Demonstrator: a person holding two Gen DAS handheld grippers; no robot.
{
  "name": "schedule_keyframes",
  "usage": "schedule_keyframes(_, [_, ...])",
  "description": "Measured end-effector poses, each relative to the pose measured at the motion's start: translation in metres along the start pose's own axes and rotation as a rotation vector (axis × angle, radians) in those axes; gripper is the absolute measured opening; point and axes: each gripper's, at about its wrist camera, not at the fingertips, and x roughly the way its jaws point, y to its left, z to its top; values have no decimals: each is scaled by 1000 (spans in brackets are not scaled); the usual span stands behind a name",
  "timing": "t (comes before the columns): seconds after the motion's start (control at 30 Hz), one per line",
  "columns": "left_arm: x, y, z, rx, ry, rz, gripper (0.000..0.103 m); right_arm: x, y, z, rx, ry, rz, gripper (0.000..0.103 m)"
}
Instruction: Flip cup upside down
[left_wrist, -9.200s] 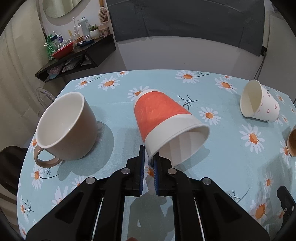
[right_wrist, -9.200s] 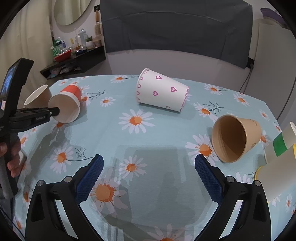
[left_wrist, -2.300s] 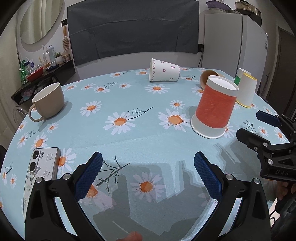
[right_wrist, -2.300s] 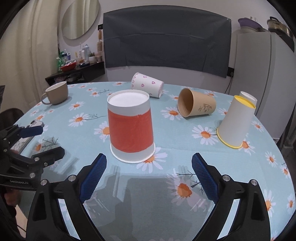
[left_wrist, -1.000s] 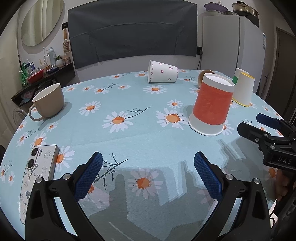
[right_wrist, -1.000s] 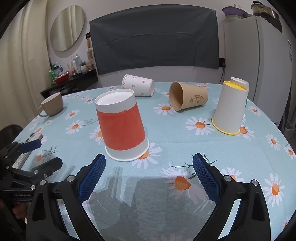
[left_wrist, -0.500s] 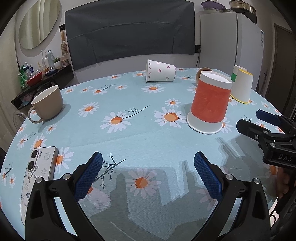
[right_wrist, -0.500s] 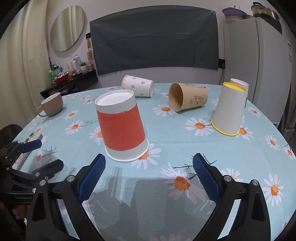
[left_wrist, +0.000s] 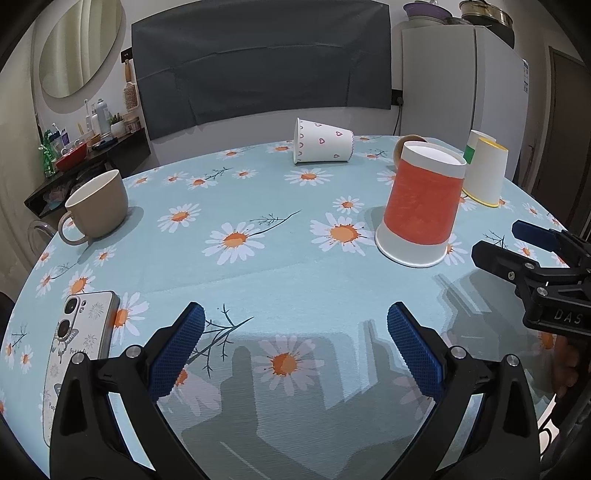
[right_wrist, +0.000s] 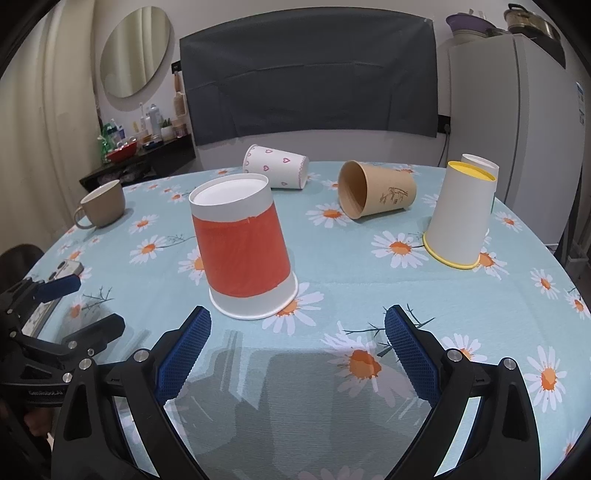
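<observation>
The orange and white paper cup (left_wrist: 423, 205) stands upside down on the daisy tablecloth (left_wrist: 258, 266), its rim on the cloth; it also shows in the right wrist view (right_wrist: 243, 247). My left gripper (left_wrist: 295, 347) is open and empty, low over the near table, left of and back from the cup. My right gripper (right_wrist: 297, 347) is open and empty, just in front of the cup; it also shows from the side in the left wrist view (left_wrist: 517, 243). Neither gripper touches the cup.
A white hearts cup (right_wrist: 275, 171) and a brown cup (right_wrist: 376, 188) lie on their sides at the back. A yellow-rimmed cup (right_wrist: 460, 218) stands upside down at right with another behind it. A beige mug (left_wrist: 98, 208) and a phone (left_wrist: 77, 350) are at left.
Over the last second both grippers have stayed open and nearly still. The orange cup stands as before. Earlier, the left gripper held this cup by its rim, tilted.
</observation>
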Motion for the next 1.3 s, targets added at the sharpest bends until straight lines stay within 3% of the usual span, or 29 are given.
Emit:
schedule_keyframes(0.87, [0,-1,0,7,6,-11,97,2,1,-1,-1,11,0,91])
schedule_keyframes(1.07, [3,2,1,-10,20,-49,97,3,2,-1,-5,15,-3,91])
schedule_keyframes(1.3, [0,1,1,-3,-1,-21,97,3,2,-1,-5,16,-4,91])
